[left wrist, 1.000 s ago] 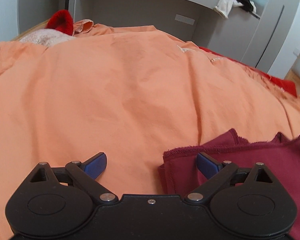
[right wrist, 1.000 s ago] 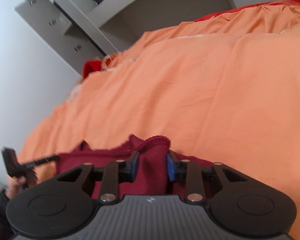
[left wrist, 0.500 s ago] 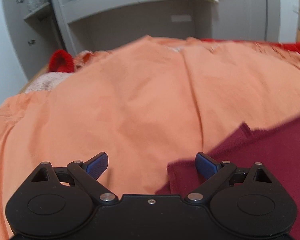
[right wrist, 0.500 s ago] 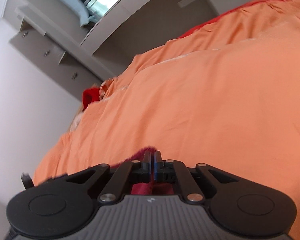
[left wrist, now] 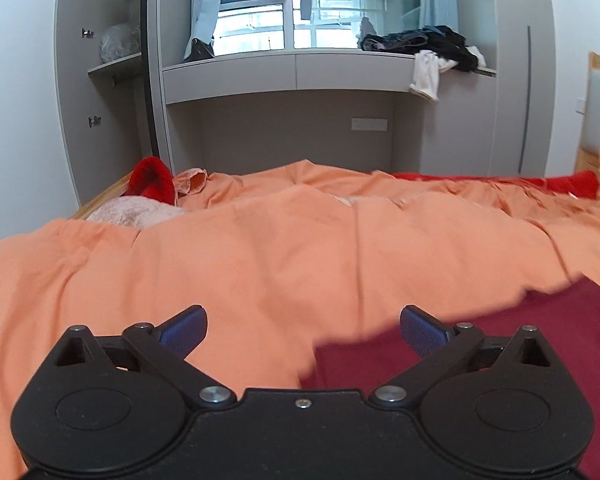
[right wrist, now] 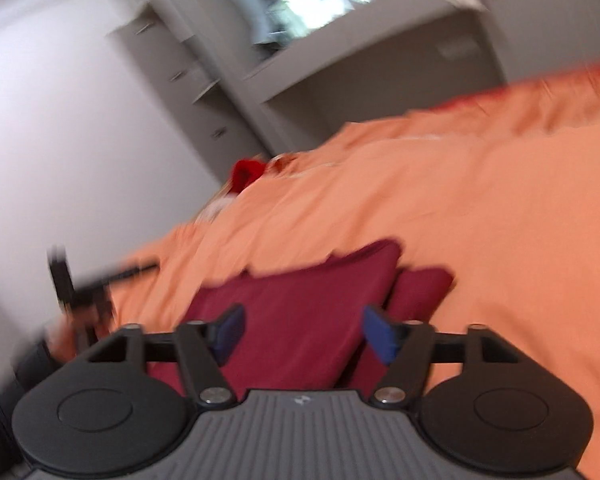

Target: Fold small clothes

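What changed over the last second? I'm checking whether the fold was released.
The right gripper let go of the maroon garment: its fingers, clamped on a bunched edge before, are opening, and the cloth lies flat on the orange bedspread. Both cameras pulled up and back. The left gripper stayed open, holding nothing.

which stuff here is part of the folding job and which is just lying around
Part of the job:
- dark red garment on the orange bedsheet
- left gripper, jaws opening, empty
- right gripper, jaws opening, nothing pinched

Just lying about:
- red plush item
- pile of dark clothes on the shelf
- white cloth
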Tool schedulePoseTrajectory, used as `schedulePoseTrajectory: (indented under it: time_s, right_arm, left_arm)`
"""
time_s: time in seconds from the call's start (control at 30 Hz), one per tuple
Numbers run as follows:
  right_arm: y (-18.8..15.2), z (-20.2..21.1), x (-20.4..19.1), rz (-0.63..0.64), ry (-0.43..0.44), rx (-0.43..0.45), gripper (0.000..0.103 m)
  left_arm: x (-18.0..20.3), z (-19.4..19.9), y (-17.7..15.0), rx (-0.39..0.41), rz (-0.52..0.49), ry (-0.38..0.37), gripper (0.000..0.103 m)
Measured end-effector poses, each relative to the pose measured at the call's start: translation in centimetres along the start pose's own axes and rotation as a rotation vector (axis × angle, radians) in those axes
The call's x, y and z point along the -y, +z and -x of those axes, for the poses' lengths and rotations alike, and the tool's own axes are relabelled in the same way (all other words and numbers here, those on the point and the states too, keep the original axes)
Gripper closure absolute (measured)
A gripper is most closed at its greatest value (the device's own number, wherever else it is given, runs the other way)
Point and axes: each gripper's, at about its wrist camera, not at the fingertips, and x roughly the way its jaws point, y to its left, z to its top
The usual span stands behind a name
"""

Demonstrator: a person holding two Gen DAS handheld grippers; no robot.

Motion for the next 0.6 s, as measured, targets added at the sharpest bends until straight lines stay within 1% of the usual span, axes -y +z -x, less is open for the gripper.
schedulePoseTrajectory:
  time_s: [0.07,0.1,0.17,0.2,0.23,0.3,0.37,0.4,0.43,0.47,0.5,0.53,0.6]
  right_arm:
    - [-2.1,0.7,-2.2,0.076,-0.022,-0.034,0.031]
    - [-2.9,0.6,-3.0,0.093,-0.04,-0.046,0.031]
    - [-4.0,0.2,-3.3,0.061,-0.03,-0.056,0.034]
    - [-4.3,-0.2,-3.3,0.039,-0.02,-0.061,0.038]
    - [-4.4,-0.5,-3.4,0.031,-0.022,-0.064,0.045]
    - [-4.7,-1.0,-3.4,0.028,-0.021,-0.055,0.05]
    - [-5.3,-0.7,-3.1,0.02,-0.002,-0.056,0.056]
    - [-5.8,-0.4,-2.7,0.023,0.003,-0.072,0.06]
    - [-5.9,-0.9,-2.7,0.016,0.008,-0.091,0.063]
    - [-6.3,-1.3,-2.6,0.005,0.013,-0.107,0.066]
    - [-6.6,-1.7,-2.2,-0.019,0.015,-0.113,0.073]
    - [-6.9,-1.6,-1.5,-0.066,0.032,-0.1,0.08]
    - [-7.5,-0.9,-0.1,-0.17,0.095,-0.05,0.084]
  left_arm:
    - [1.5,2.9,-2.0,-0.001,-0.036,-0.003,0.0]
    - [2.3,4.3,-3.0,0.0,-0.053,0.005,0.0]
    - [3.5,6.7,-4.8,-0.009,-0.057,0.011,0.0]
    - [4.0,7.7,-5.5,-0.028,-0.036,-0.001,0.0]
    - [4.2,8.6,-6.2,-0.042,-0.007,-0.018,0.0]
    - [4.5,10.1,-7.6,-0.04,0.061,-0.024,0.0]
    - [4.6,10.7,-8.9,-0.02,0.086,0.016,0.001]
    - [4.6,10.7,-9.5,-0.007,0.086,0.04,0.001]
    - [4.6,10.6,-10.0,0.009,0.068,0.049,0.001]
    - [4.7,10.4,-10.2,0.015,0.039,0.049,0.001]
    - [4.8,10.0,-10.2,0.002,0.02,0.043,0.001]
    - [4.7,9.7,-10.0,-0.009,0.018,0.034,0.001]
    - [4.1,9.1,-9.8,-0.016,0.028,0.005,0.001]
